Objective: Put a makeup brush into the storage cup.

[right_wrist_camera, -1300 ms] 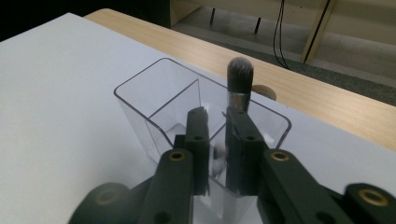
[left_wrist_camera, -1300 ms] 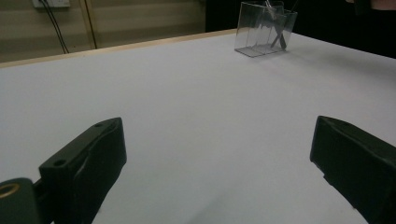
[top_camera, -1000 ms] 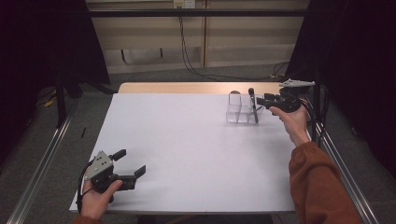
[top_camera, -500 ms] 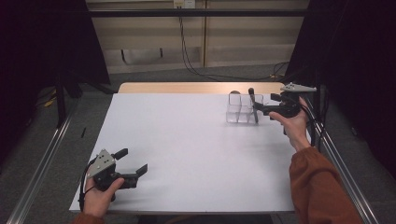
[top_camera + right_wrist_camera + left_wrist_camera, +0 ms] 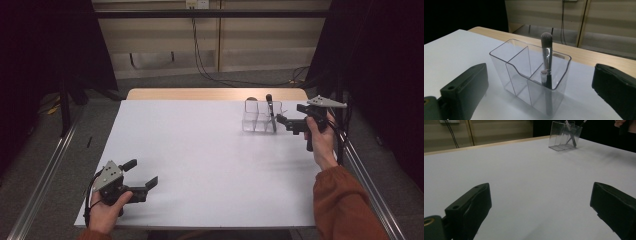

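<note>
A clear plastic organizer [image 5: 259, 121] [image 5: 524, 75] with several compartments stands at the table's far right. A dark-handled makeup brush [image 5: 270, 107] [image 5: 546, 57] stands upright in its right end compartment, bristles up, with a shorter silver-tipped thing [image 5: 544, 75] beside it. My right gripper [image 5: 285, 123] [image 5: 539, 82] hangs just right of the organizer. It is open, its jaws have just been opening, and nothing is between them. My left gripper [image 5: 142, 172] [image 5: 539, 195] rests open near the front left corner, holding nothing, with the organizer [image 5: 564, 136] far off.
The white tabletop [image 5: 200, 145] lies bare between the two grippers. A wooden strip [image 5: 200, 94] runs along its far edge. Metal rails [image 5: 45, 170] flank both sides, and cables [image 5: 200, 55] hang on the wall behind.
The right gripper's jaws have opened off the brush, which stays standing in the organizer. That gripper has drawn back to the right. The left gripper has not moved.
</note>
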{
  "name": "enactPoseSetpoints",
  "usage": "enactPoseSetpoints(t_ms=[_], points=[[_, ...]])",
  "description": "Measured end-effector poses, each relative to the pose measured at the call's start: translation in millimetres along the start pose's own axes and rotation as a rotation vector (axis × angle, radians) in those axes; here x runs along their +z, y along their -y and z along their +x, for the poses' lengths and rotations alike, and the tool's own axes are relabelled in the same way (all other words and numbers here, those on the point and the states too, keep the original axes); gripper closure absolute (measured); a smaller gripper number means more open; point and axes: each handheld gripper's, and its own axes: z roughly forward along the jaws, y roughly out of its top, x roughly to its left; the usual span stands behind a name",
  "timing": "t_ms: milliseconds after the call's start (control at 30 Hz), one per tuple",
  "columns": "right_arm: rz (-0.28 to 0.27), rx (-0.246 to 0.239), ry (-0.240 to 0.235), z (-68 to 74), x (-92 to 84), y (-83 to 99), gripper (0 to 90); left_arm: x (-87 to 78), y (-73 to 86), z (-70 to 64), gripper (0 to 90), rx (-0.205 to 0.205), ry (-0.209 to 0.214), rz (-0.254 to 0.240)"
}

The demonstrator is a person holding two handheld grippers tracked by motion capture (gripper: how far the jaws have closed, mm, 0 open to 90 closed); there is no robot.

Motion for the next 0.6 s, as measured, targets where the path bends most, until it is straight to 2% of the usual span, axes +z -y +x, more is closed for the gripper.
enactPoseSetpoints(t_ms=[200,600], points=[[-0.021,0.009,0.014,8.0,-8.4,5.8,0.7,-4.2,-0.4,2.4,3.5,-0.013,-0.007,-0.026],[-0.052,0.010,0.004,15.1,-22.9,18.0,0.4,-6.0,-0.7,0.4,3.5,-0.022,-0.009,-0.032]])
